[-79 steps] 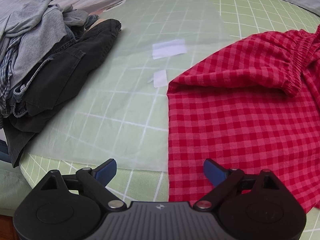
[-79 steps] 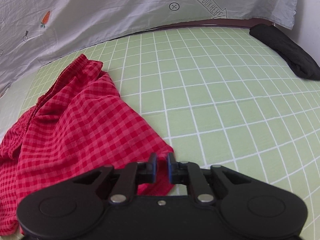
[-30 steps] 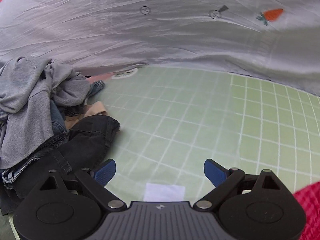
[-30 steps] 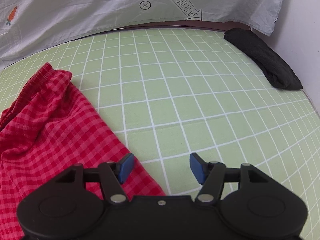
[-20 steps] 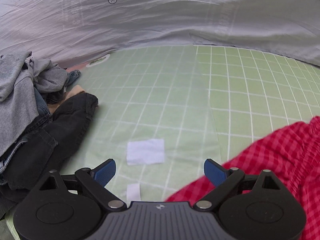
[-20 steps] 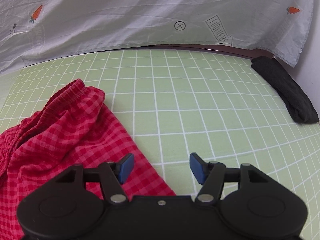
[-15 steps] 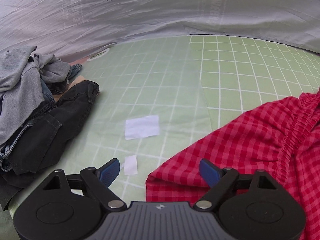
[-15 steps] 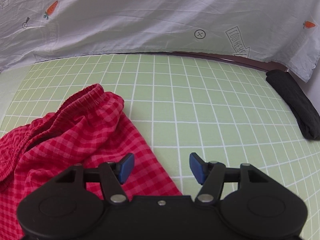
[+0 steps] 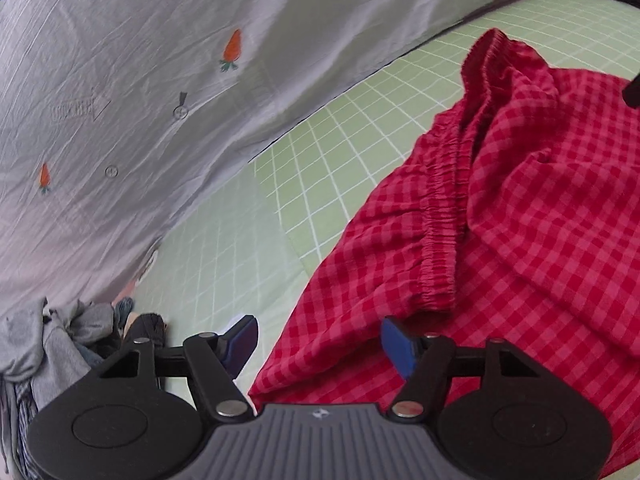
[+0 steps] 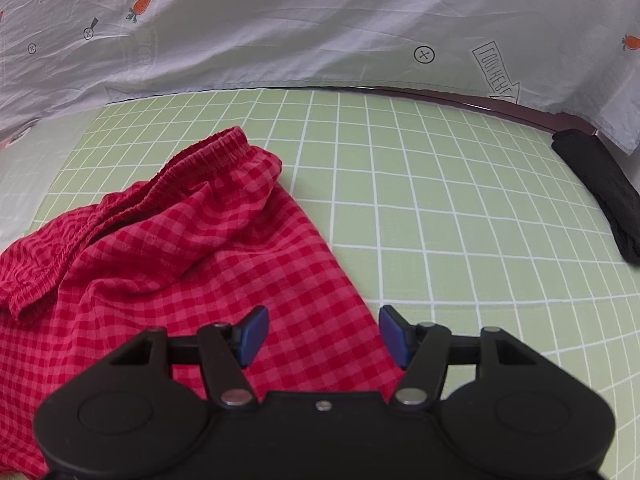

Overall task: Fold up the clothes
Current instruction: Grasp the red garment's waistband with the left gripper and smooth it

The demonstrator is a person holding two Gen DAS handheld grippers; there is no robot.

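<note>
We have just swung our left claw (image 9: 316, 340) back from the heap of grey and dark unfolded clothes (image 9: 60, 344) at far left to the red-and-pink checked elastic-waist shorts (image 9: 500, 240), rolling it on the way. Its blue pads have just been closing in but stand apart, the shorts' near-left edge between them, unpinched. Our right claw (image 10: 320, 334) hangs over the shorts' near-right hem with pads apart, gripping nothing. The shorts lie rumpled on the green white-gridded bed sheet (image 10: 440, 200), waistband toward the far grey carrot-print sheet (image 10: 320, 20). A rolled black garment (image 10: 596, 188) sits far right. We judge both claws are poised for the next fold.
</note>
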